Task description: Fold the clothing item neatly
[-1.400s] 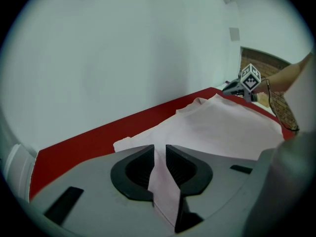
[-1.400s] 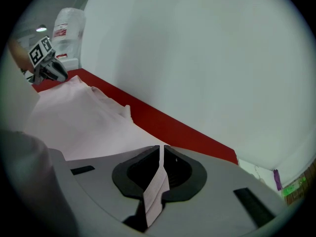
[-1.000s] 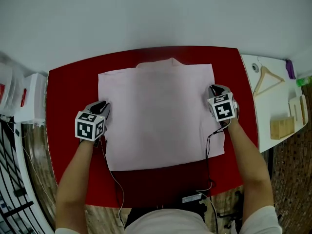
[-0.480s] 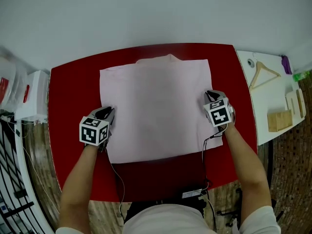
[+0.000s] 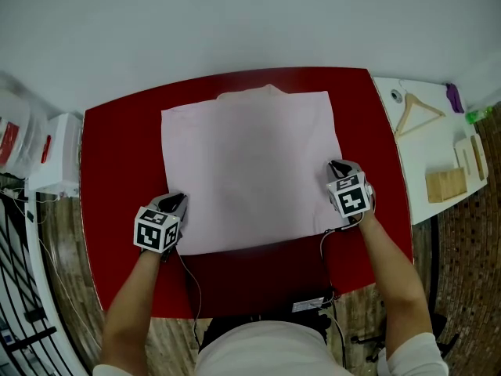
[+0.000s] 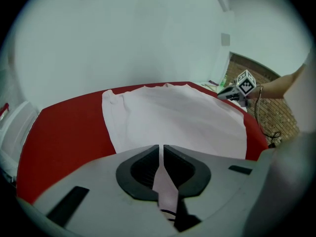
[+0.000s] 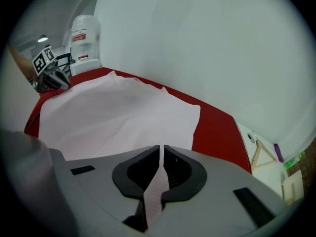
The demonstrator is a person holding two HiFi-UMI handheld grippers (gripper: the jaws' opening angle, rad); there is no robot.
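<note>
- My left gripper (image 5: pixel 175 203), jaws just tightening, and my right gripper (image 5: pixel 338 166) pinch the garment (image 5: pixel 250 159) edges at 7 and 4 o'clock.
- Uneven pulling may slip or skew it.

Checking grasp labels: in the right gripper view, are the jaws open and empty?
No, the right gripper is shut on a strip of the pink garment pinched between its jaws.

left gripper (image 6: pixel 161 154): jaws just closing on pink garment (image 6: pixel 182 122) edge | red table (image 6: pixel 64 132) beneath | right gripper (image 6: pixel 226 94) opposite
</note>
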